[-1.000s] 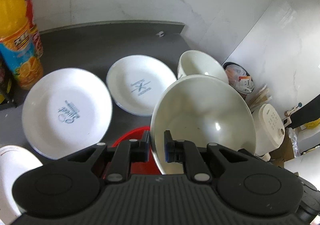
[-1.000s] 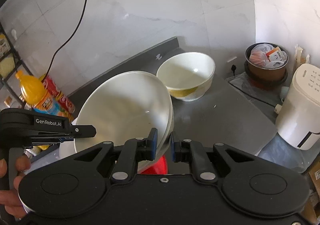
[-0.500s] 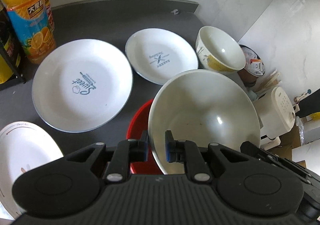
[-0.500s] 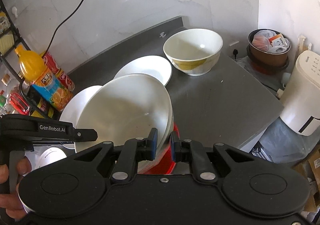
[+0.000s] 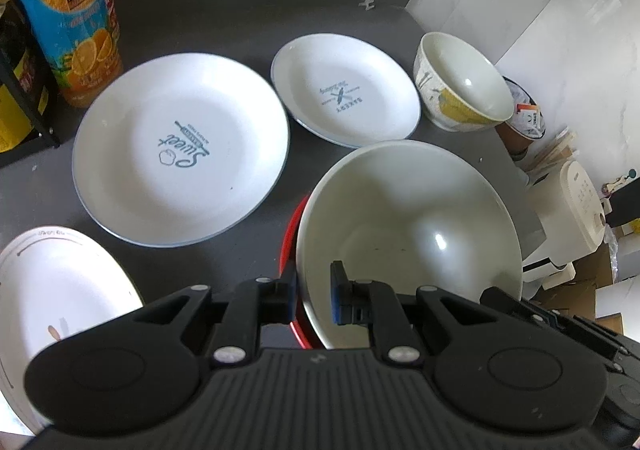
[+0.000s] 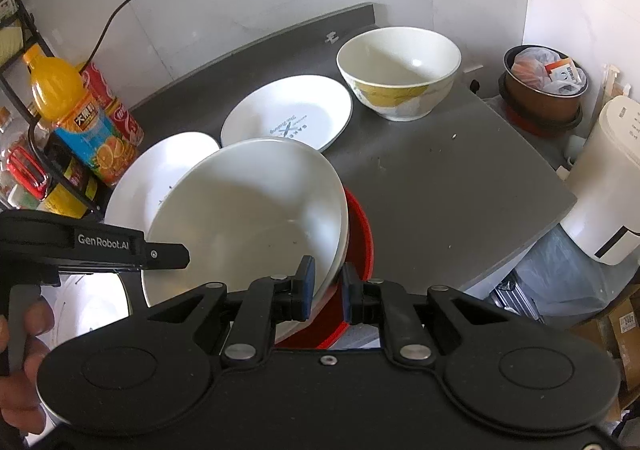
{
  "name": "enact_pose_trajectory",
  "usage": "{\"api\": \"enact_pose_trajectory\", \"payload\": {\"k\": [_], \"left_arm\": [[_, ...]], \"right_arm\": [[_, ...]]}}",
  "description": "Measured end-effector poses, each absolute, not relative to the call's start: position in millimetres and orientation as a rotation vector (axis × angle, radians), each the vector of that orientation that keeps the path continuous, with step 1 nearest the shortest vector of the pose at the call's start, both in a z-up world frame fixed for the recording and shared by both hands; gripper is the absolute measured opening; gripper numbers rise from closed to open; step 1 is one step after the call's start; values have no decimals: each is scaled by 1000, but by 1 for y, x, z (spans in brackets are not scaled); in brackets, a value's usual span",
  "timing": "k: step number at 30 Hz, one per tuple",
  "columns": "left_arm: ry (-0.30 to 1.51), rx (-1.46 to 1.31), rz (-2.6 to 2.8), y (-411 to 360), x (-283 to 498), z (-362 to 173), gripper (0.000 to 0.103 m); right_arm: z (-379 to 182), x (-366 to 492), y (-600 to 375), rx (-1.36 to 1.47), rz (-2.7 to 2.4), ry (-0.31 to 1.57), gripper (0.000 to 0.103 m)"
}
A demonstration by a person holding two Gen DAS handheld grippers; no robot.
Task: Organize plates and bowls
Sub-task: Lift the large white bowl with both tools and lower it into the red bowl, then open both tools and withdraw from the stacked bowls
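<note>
Above grey counter [image 5: 248,26]: white bowl [image 5: 408,226] (red item [image 6: 360,234] beneath), rim pinched by left gripper [image 5: 314,298] and right gripper [image 6: 326,290].

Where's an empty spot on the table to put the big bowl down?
Bare grey table lies right of the red dish, below the patterned bowl. The left side is crowded: big plate, smaller plate, juice bottle.

Both tools are matte black plastic. The left gripper [image 5: 313,298] has a ribbed body, two round caps, silver pivot screws and blue-edged finger pads [image 5: 338,296]. The right gripper [image 6: 327,290] has a smooth body and matching screws. "GenRobot.AI" is printed in white on the left gripper's side.
</note>
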State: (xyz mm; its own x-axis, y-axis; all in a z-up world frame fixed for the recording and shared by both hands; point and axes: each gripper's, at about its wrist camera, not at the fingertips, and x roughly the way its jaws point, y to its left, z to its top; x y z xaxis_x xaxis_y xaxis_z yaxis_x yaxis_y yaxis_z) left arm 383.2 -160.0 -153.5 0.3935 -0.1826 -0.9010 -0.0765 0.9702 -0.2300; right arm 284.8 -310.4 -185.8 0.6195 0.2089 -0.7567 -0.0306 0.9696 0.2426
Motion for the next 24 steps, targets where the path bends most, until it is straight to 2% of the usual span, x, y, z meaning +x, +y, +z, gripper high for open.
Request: {"api": "enact_pose_trajectory", "payload": {"k": [12, 17, 24], "left_arm": [[1225, -266, -92, -164, 386, -173, 13], [1227, -281, -87, -165, 388, -174, 14], [1199, -258, -73, -168, 390, -165, 14]], "right_arm": [[-193, 289, -309, 170, 111, 940, 15], [-191, 291, -304, 146, 121, 945, 26], [-180, 289, -310, 165, 140, 935, 34]]}}
